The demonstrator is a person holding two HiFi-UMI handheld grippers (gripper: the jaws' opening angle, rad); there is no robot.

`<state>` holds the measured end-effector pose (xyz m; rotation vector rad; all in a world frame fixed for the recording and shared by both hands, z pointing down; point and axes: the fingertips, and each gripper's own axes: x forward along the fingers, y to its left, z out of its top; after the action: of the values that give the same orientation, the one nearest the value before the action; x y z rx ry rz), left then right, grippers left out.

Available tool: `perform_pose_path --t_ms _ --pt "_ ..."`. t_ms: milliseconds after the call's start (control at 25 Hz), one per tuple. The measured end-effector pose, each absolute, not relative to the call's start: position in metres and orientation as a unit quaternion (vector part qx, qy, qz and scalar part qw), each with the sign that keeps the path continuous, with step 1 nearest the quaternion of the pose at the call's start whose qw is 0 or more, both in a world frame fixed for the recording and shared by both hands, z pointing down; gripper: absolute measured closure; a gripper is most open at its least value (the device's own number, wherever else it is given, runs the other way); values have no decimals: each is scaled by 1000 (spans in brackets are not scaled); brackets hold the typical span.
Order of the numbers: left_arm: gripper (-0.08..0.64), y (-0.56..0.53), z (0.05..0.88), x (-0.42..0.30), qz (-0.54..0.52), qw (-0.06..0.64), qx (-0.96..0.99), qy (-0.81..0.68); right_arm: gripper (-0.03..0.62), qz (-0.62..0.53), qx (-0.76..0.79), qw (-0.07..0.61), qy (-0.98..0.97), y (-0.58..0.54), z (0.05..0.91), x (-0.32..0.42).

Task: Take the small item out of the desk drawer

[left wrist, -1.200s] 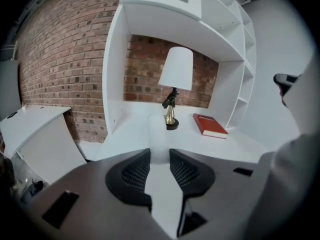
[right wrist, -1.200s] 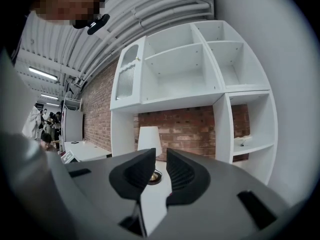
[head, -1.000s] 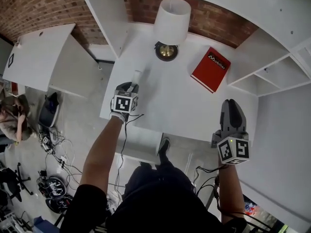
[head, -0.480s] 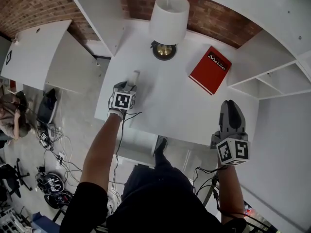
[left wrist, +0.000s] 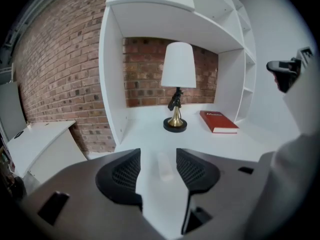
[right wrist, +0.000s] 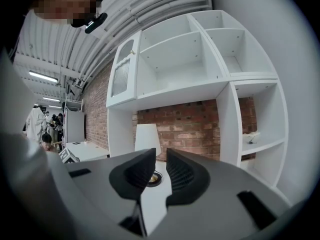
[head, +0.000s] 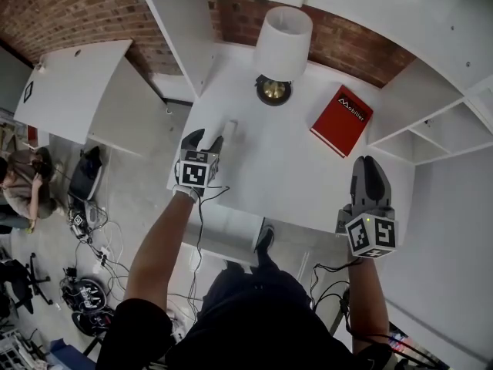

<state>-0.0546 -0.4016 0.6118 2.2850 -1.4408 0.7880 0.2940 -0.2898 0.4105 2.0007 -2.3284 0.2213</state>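
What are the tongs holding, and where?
Nothing. The left tongs have just been opening, clear of the white item on the desk. The right tongs are empty.

In front of the lamp (head: 283, 43), the small white item (head: 229, 132) lies on the desk (head: 308, 168). In the left gripper view it is too pale and blurred to tell its kind. From above, the lamp's shade hides most of its brass base. Below the desk's front edge, on the near side from the lamp, the person's left arm (head: 163, 237) partly covers a white box (head: 231, 233). Whether this is the drawer cannot be told. To the right of the lamp, a small thing (right wrist: 251, 136) on a shelf is too tiny to identify.
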Motion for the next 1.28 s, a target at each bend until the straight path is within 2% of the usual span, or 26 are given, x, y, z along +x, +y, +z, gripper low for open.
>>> perform_pose_path --t_ms 320,680,920,1120,1280 --pt "353 -369 502 -91 181 123 815 -537 528 38 649 6 -760 -277 366 257" --pt "354 -308 380 -144 107 28 813 -571 528 3 641 -13 -767 -255 316 206" --pt "354 -275 314 -168 59 -6 816 -575 526 -20 641 0 -767 -238 287 178" --pt "353 -250 269 -177 57 -67 805 -587 525 -52 639 -5 -768 -224 260 163" --pt "354 -234 244 -185 27 -76 802 -592 523 -67 637 -9 -768 -216 250 155"
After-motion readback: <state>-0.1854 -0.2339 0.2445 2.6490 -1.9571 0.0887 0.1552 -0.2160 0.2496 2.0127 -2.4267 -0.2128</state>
